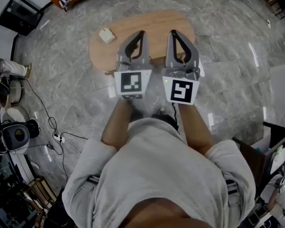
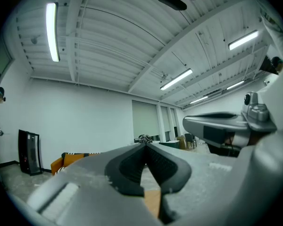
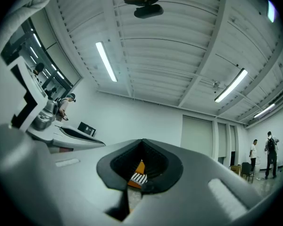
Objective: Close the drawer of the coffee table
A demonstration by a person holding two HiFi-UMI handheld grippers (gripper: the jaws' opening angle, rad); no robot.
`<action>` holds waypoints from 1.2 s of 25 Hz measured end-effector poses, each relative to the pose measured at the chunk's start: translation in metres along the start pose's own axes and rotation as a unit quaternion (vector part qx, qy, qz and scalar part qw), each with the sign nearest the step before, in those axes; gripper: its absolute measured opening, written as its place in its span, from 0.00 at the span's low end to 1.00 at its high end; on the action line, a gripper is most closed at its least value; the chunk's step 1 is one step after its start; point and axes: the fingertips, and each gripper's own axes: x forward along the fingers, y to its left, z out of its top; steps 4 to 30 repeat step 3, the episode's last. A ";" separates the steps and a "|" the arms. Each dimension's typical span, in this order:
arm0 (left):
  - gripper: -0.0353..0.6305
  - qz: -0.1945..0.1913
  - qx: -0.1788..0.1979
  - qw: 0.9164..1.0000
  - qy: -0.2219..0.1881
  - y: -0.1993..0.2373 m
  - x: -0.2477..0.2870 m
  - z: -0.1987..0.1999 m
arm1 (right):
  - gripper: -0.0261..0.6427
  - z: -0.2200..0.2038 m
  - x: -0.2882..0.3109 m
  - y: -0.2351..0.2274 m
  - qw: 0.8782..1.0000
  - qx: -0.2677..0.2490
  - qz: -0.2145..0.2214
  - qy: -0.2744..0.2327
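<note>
Looking down on one coffee table (image 1: pixel 156 25): oval, with a smooth light-wood top, standing on a glossy grey marbled floor (image 1: pixel 237 65) just ahead of the grippers. Not making out its drawer behind the jaws. Spotting one small pale flat object (image 1: pixel 106 35) lying near the tabletop's left end. Holding two grippers side by side across the table's near edge, left gripper (image 1: pixel 142 33) and right gripper (image 1: pixel 173 33), both pointing away from the body. Pressing each pair of jaws together at the tips, with nothing between them. Showing matte grey shells, dark ribbed pads (image 2: pixel 132 166), tapering pointed outlines, and one black-and-white marker cube (image 1: pixel 131 83) on each.
</note>
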 end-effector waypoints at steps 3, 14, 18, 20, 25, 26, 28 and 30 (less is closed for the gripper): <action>0.09 -0.010 0.002 1.000 -0.003 -0.015 0.001 0.003 | 0.05 0.000 -0.008 -0.010 1.000 -0.005 -0.008 0.002; 0.09 -0.010 0.002 1.000 -0.003 -0.015 0.001 0.003 | 0.05 0.000 -0.008 -0.010 1.000 -0.005 -0.008 0.002; 0.09 -0.010 0.002 1.000 -0.003 -0.015 0.001 0.003 | 0.05 0.000 -0.008 -0.010 1.000 -0.005 -0.008 0.002; 0.09 -0.010 0.002 1.000 -0.003 -0.015 0.001 0.003 | 0.05 0.000 -0.008 -0.010 1.000 -0.005 -0.008 0.002; 0.09 -0.010 0.002 1.000 -0.003 -0.015 0.001 0.003 | 0.05 0.000 -0.008 -0.010 1.000 -0.005 -0.008 0.002; 0.09 -0.010 0.002 1.000 -0.003 -0.015 0.001 0.003 | 0.05 0.000 -0.008 -0.010 1.000 -0.005 -0.008 0.002; 0.09 -0.010 0.002 1.000 -0.003 -0.015 0.001 0.003 | 0.05 0.000 -0.008 -0.010 1.000 -0.005 -0.008 0.002; 0.09 -0.010 0.002 1.000 -0.003 -0.015 0.001 0.003 | 0.05 0.000 -0.008 -0.010 1.000 -0.005 -0.008 0.002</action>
